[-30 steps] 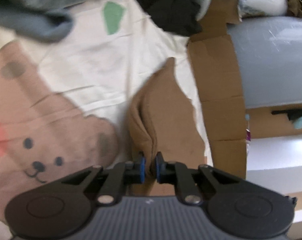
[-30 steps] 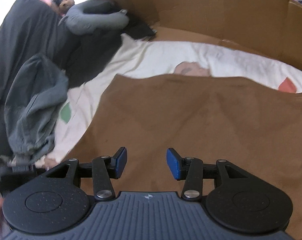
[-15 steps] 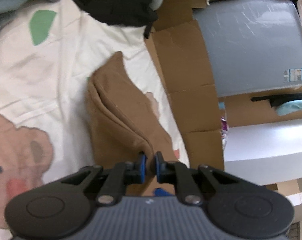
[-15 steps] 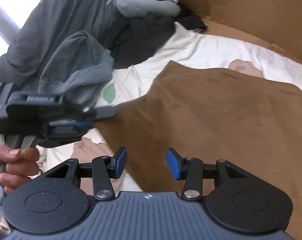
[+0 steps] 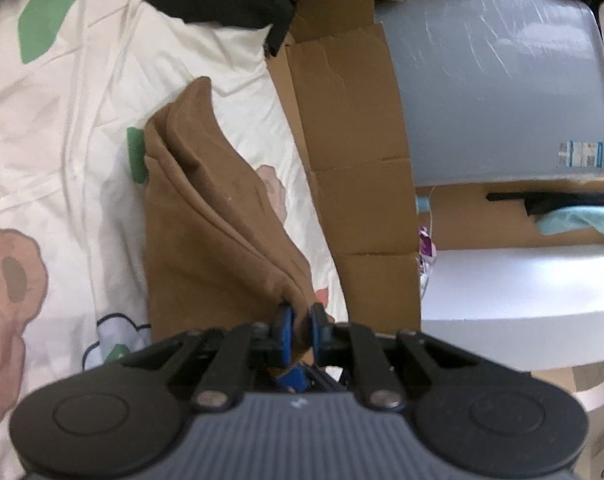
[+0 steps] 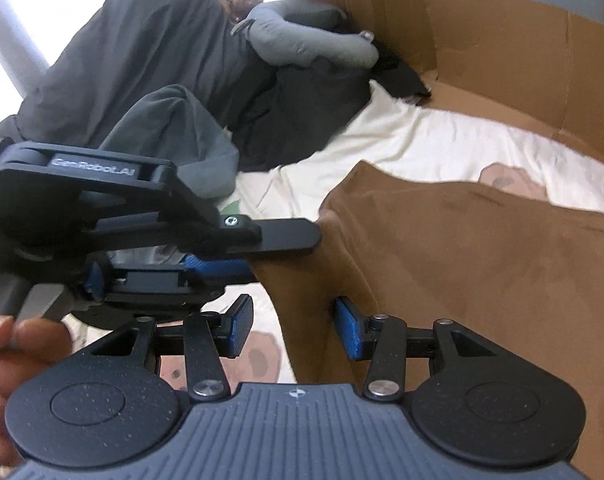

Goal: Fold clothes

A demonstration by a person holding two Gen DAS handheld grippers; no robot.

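Brown soft knit garment [image 5: 205, 240] is clamped at one folded corner by the left tongs [image 5: 299, 330]; the right tongs [image 6: 293, 326] are held apart above one cream printed bedsheet [image 5: 81, 120].

One brown garment [image 5: 205, 240], two tools, one printed sheet [image 5: 81, 120].

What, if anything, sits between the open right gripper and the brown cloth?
Nothing visible. The right gripper is open at the brown cloth's edge; the left gripper, shut on that cloth, is off to one side.
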